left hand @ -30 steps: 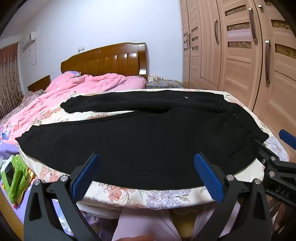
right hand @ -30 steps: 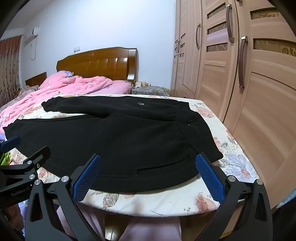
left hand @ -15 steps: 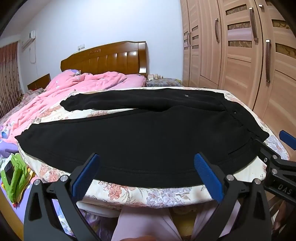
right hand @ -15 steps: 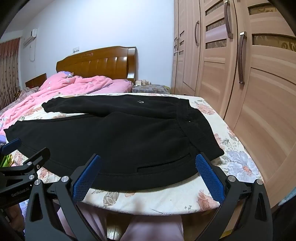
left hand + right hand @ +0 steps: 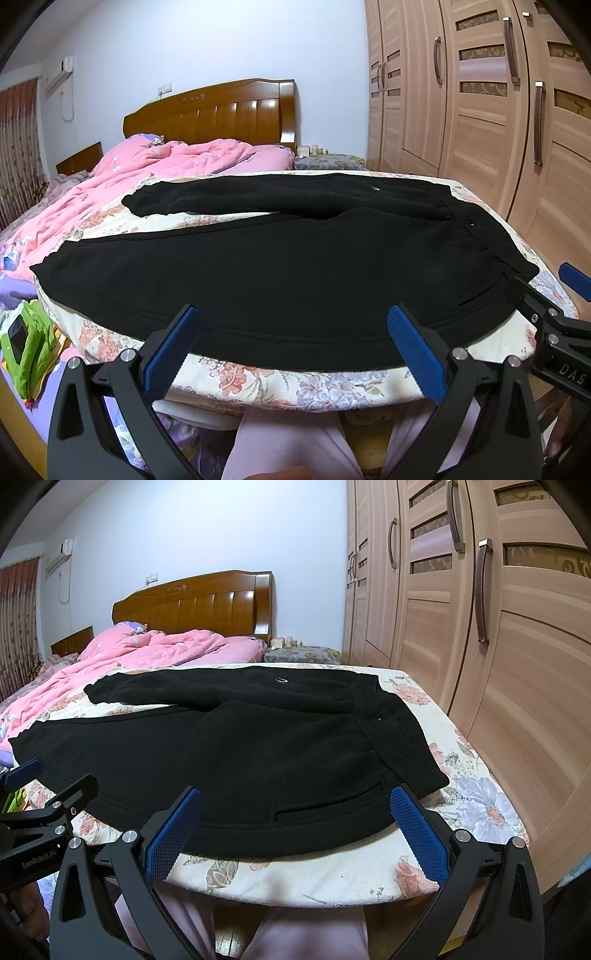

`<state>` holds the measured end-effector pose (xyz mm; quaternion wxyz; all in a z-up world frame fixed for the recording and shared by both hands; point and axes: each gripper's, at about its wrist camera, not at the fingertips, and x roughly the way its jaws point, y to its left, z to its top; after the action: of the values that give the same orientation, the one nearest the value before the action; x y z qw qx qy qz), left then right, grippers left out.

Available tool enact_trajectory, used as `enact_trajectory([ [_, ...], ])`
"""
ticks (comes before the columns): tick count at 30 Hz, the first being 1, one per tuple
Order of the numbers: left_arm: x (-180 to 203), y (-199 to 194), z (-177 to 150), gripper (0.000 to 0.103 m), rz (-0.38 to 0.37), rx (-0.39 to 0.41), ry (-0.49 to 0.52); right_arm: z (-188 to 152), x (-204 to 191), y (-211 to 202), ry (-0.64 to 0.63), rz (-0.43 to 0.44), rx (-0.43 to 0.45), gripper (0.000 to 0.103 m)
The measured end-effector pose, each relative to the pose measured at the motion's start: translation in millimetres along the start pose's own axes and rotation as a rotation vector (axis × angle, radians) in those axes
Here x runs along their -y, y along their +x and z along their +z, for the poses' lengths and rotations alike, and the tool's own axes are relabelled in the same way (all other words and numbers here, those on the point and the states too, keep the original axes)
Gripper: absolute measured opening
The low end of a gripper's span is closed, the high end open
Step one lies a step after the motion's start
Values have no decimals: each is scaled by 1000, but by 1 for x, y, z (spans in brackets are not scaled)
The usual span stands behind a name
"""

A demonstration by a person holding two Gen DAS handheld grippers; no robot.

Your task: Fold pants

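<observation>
Holding both tools spread wide, nothing between the pads. Left tool (image 5: pixel 291 343) sits low at the near edge of the bed (image 5: pixel 280 387), just short of the hem line of the black pants (image 5: pixel 280 266). Right tool (image 5: pixel 295 827) likewise, released, aimed at the pocket slit and the near waistband corner (image 5: pixel 424 779).

Pants lie flat across the floral sheet, waistband toward the wardrobe (image 5: pixel 498 664), both legs running left. Far leg angled away from near leg, a strip of sheet showing between them. Pink quilt (image 5: pixel 147 173) bunched beyond, well apart from the garment.

Change over the last second: slight. Both views have crept a little closer and lower toward the near edge; garment itself has not shifted. I read this as the approach, no grasp made yet, folding not begun.

Next, by my judgement: close on the near outer seam at two points and carry it over onto the far leg. Thick fleece-like cloth, likely to drag the under layer along.
</observation>
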<state>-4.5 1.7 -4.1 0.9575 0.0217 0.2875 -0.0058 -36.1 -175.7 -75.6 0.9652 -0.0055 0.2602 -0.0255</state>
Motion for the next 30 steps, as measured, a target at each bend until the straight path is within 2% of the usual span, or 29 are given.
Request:
enact_trajectory([
  [30, -1, 0, 0, 102, 0, -4, 1, -1, 0, 2, 7, 8, -9, 99],
])
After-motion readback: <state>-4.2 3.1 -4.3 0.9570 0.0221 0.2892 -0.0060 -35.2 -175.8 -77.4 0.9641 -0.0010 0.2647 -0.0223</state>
